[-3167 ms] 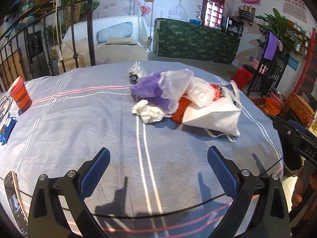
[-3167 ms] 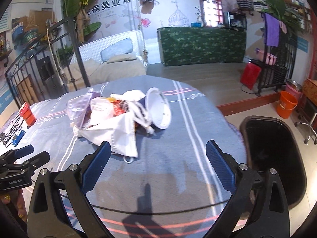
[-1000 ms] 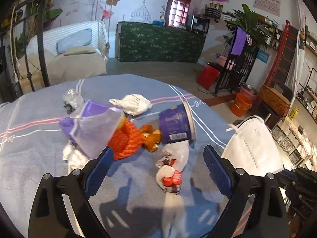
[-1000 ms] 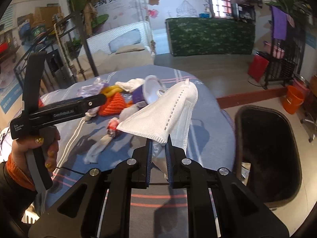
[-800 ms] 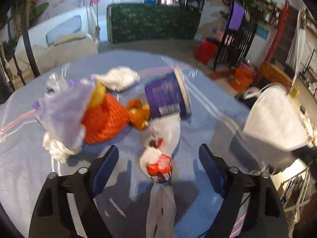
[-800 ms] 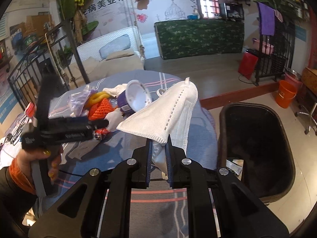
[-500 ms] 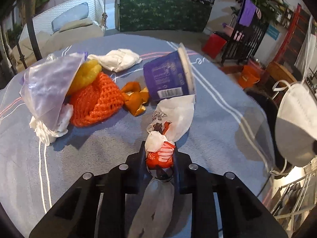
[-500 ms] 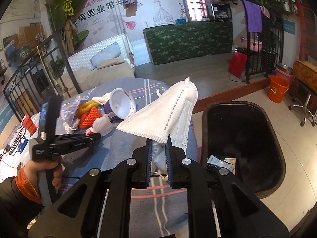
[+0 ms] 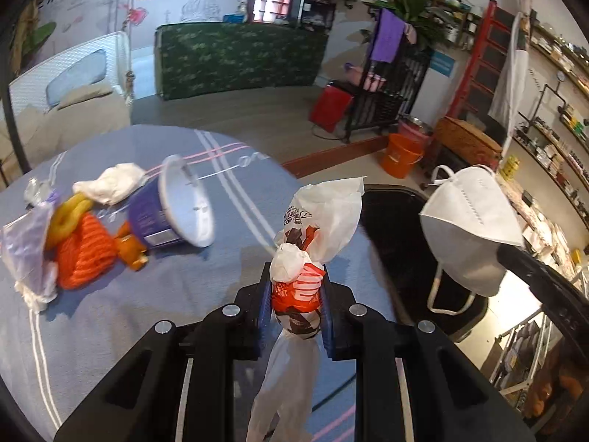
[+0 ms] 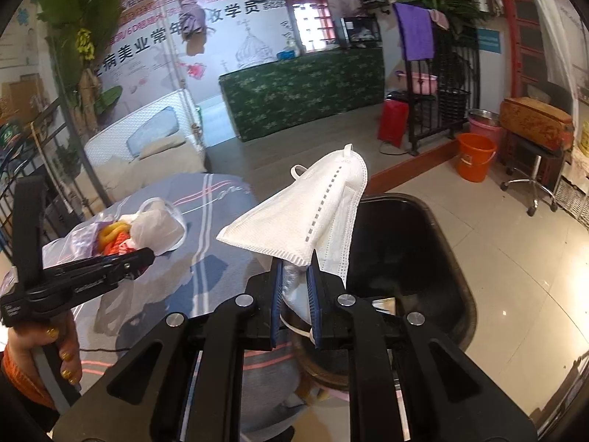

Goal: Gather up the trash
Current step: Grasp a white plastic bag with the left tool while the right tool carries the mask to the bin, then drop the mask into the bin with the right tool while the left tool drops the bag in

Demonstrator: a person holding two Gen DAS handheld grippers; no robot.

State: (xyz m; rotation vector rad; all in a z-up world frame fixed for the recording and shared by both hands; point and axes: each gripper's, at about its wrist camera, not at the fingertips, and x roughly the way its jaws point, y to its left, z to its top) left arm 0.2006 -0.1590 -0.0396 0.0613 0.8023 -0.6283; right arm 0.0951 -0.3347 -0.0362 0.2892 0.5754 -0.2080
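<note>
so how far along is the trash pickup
Partly done: the black bin already holds some scraps. In hand: the right gripper clamps a white face mask by the bin; the left gripper is shut on a crumpled wrapper. Left on the table: purple cup, orange net, tissue, plastic bag.

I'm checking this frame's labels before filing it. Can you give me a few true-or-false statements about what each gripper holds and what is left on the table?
1. The right gripper is shut on the white face mask. True.
2. The left gripper is open and empty. False: it is shut on a snack wrapper.
3. The purple cup stands upright. False: it lies on its side.
4. The black bin stands on the floor beside the table. True.
</note>
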